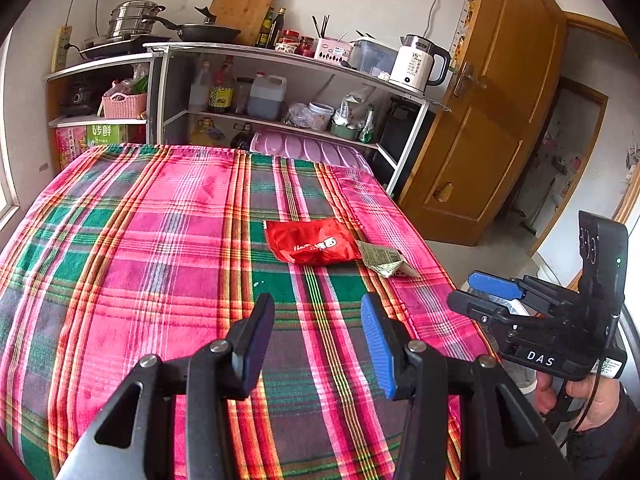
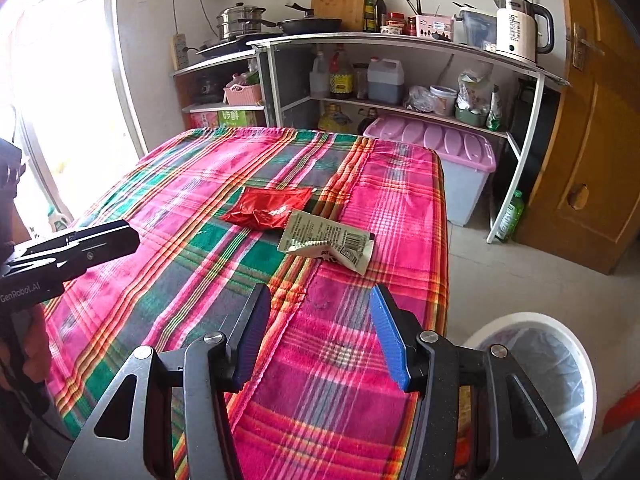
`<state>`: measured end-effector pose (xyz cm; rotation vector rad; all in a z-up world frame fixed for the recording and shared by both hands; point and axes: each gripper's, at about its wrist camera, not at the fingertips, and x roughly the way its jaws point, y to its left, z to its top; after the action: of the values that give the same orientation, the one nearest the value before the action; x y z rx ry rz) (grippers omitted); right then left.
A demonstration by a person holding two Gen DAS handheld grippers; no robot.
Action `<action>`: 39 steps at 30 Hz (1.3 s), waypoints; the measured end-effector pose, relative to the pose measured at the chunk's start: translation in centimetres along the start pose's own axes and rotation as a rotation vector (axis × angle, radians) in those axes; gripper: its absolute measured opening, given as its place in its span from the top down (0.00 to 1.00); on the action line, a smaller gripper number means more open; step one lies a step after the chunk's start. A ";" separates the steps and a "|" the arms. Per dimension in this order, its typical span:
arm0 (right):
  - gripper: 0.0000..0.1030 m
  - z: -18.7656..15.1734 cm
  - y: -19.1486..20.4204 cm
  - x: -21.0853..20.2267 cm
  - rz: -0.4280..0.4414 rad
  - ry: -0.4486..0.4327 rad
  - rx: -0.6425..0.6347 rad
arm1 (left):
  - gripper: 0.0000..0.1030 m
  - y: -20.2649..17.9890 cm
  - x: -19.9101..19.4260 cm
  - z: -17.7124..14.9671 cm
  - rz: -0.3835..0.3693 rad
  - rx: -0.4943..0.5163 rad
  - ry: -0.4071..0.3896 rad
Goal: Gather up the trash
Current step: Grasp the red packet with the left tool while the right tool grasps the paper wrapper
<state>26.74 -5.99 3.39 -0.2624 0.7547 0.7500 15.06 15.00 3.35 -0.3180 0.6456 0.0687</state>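
A crumpled red snack wrapper lies on the plaid tablecloth. A pale green-and-white wrapper lies just right of it, near the table's right edge. My left gripper is open and empty above the cloth, short of the red wrapper. My right gripper is open and empty above the cloth, short of the pale wrapper. It also shows in the left wrist view. A white trash bin with a clear liner stands on the floor right of the table.
Shelves behind the table hold pots, bottles and a white kettle. A pink-lidded storage box sits on the floor past the table. A wooden door stands at right. A bright window is at left.
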 end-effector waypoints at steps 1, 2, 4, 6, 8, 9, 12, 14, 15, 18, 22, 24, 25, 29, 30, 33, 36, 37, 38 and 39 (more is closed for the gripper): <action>0.49 0.3 0.0 0.6 0.000 0.008 -0.010 | 0.54 0.1 0.2 0.3 0.000 0.006 0.003; 0.49 0.6 0.0 1.2 0.003 0.017 -0.021 | 0.54 0.2 0.4 0.6 -0.002 0.014 0.006; 0.49 0.9 0.1 2.4 0.001 0.034 -0.041 | 0.54 0.4 1.1 1.1 0.003 0.030 0.015; 0.49 1.4 0.0 3.6 -0.001 0.050 -0.057 | 0.54 0.6 1.9 1.6 0.003 0.040 0.027; 0.49 1.7 -0.2 4.7 0.002 0.064 -0.066 | 0.54 0.8 2.8 2.1 0.001 0.042 0.043; 0.49 1.9 -0.2 5.2 0.001 0.071 -0.070 | 0.54 0.9 3.2 2.2 0.002 0.043 0.051; 0.49 2.1 -0.4 6.7 -0.001 0.095 -0.088 | 0.54 1.1 4.3 2.7 0.004 0.052 0.063; 0.49 2.2 -0.5 7.6 -0.005 0.114 -0.106 | 0.54 1.5 5.1 2.9 0.003 0.048 0.074; 0.49 2.3 -0.5 8.1 -0.006 0.122 -0.114 | 0.54 1.7 5.4 3.1 0.003 0.044 0.081; 0.50 2.3 -0.5 8.7 -0.007 0.129 -0.133 | 0.54 1.9 6.3 3.5 0.002 0.046 0.097; 0.75 2.6 -0.5 8.7 -0.010 0.125 -0.143 | 0.54 1.5 7.4 3.9 -0.002 0.075 0.113; 0.79 2.6 -0.4 8.6 -0.010 0.124 -0.142 | 0.53 1.2 7.8 4.0 -0.005 0.092 0.116; 0.80 2.6 -0.3 8.6 -0.009 0.123 -0.140 | 0.53 1.0 8.0 4.0 -0.008 0.100 0.118; 0.82 2.5 -0.7 8.1 0.006 0.115 -0.105 | 0.53 0.4 8.9 4.4 -0.018 0.130 0.124; 0.83 2.5 -0.8 7.8 0.008 0.111 -0.096 | 0.53 0.2 9.1 4.4 -0.021 0.140 0.126; 0.84 2.3 -1.3 6.9 0.017 0.099 -0.062 | 0.52 -0.3 9.9 4.3 -0.017 0.172 0.140; 0.84 1.9 -1.7 6.1 0.020 0.091 -0.041 | 0.52 -0.6 10.9 4.1 -0.007 0.199 0.159; 0.84 1.8 -1.8 5.9 0.021 0.089 -0.037 | 0.52 -0.7 11.2 3.9 -0.006 0.209 0.167; 0.84 1.8 -1.8 5.7 0.023 0.088 -0.034 | 0.52 -0.8 11.5 3.8 -0.006 0.216 0.180; 0.84 1.7 -1.9 5.6 0.024 0.085 -0.031 | 0.52 -0.9 11.8 3.8 -0.007 0.220 0.194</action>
<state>31.69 -3.67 0.63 -0.3153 0.8289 0.7775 26.84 14.88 -0.64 -0.1145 0.8364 -0.0406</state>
